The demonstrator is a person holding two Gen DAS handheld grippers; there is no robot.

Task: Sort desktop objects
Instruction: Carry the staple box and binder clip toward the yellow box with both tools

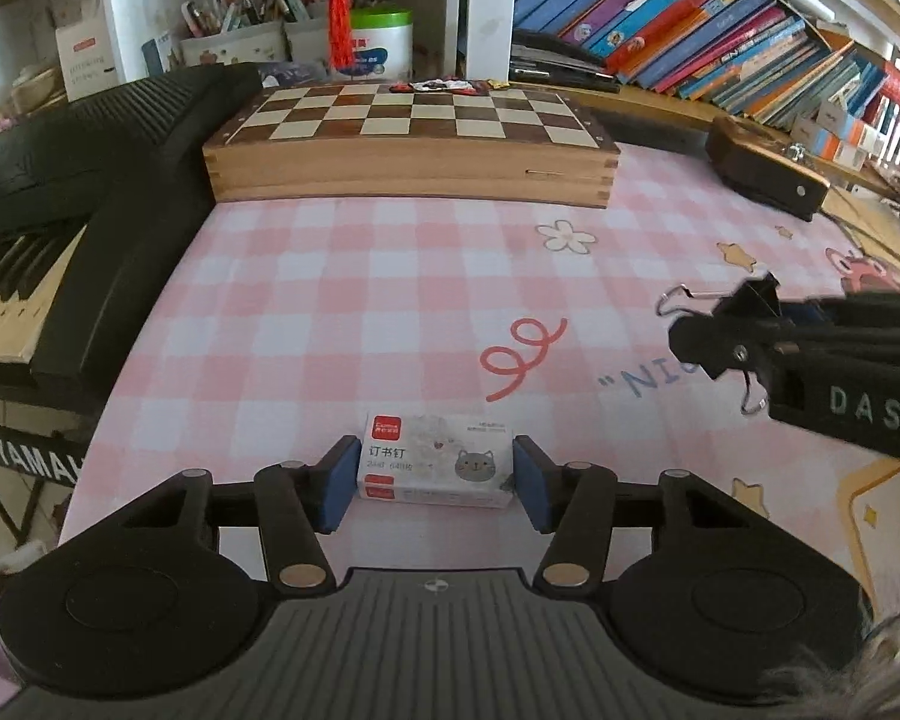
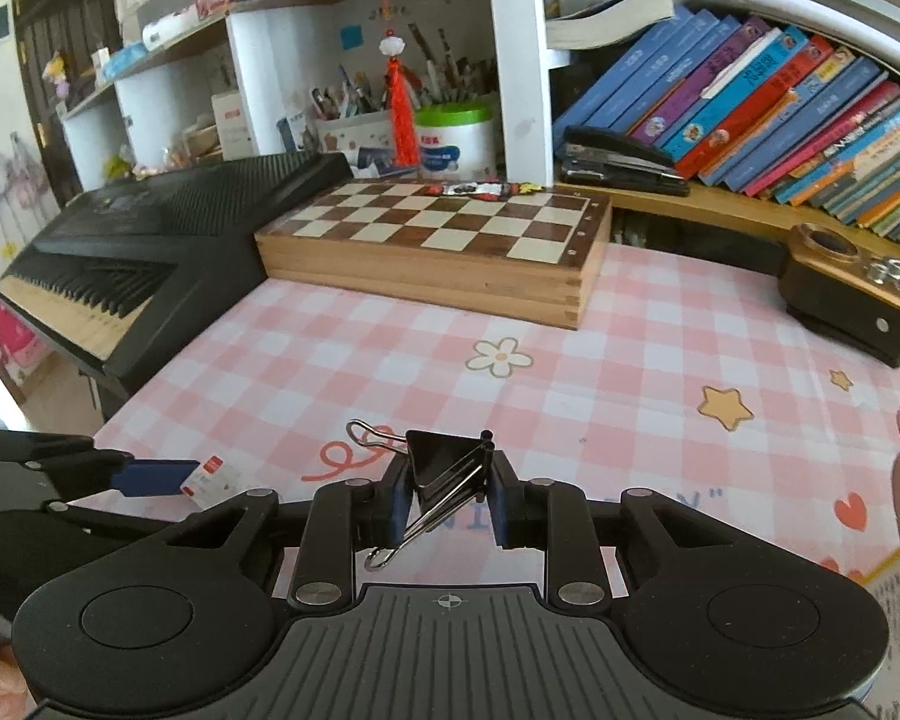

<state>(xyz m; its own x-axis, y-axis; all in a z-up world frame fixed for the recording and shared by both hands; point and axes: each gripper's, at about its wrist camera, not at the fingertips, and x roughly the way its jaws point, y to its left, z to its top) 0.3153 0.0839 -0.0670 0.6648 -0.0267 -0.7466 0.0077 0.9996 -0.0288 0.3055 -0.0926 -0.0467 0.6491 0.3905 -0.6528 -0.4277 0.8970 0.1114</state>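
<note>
You are holding the left gripper (image 1: pixel 432 480) low over the counter covered by a pink and white checked cloth (image 1: pixel 342 300), and its jaws are standing partly open, with the blue pads (image 1: pixel 339 483) pressing on both short ends of the small white cardboard box of staples with a red logo and a grey cat drawing (image 1: pixel 435 465). The box is lying flat on the cloth, near the front edge of the counter, just below the red curl printed on the cloth. In your other hand, the right gripper (image 2: pixel 447 492) is staying to the right of the box and apart from it, and its jaws are closed tight on the black metal binder clip with silver wire handles (image 2: pixel 450 465). The clip is sitting tilted between the pads, one wire handle is pointing up to the left and the other is hanging down toward the camera. It seems lifted from the cloth, but I cannot tell this surely. Behind both grippers, the folded wooden chessboard box (image 1: pixel 408 138) is lying at the back of the counter, and the black electronic keyboard (image 1: pixel 72 180) is standing at its left side. The small dark brown wooden box with a round hole on top (image 2: pixel 852 288) is resting at the right back, under the shelf of leaning colourful books (image 2: pixel 780 90).
</note>
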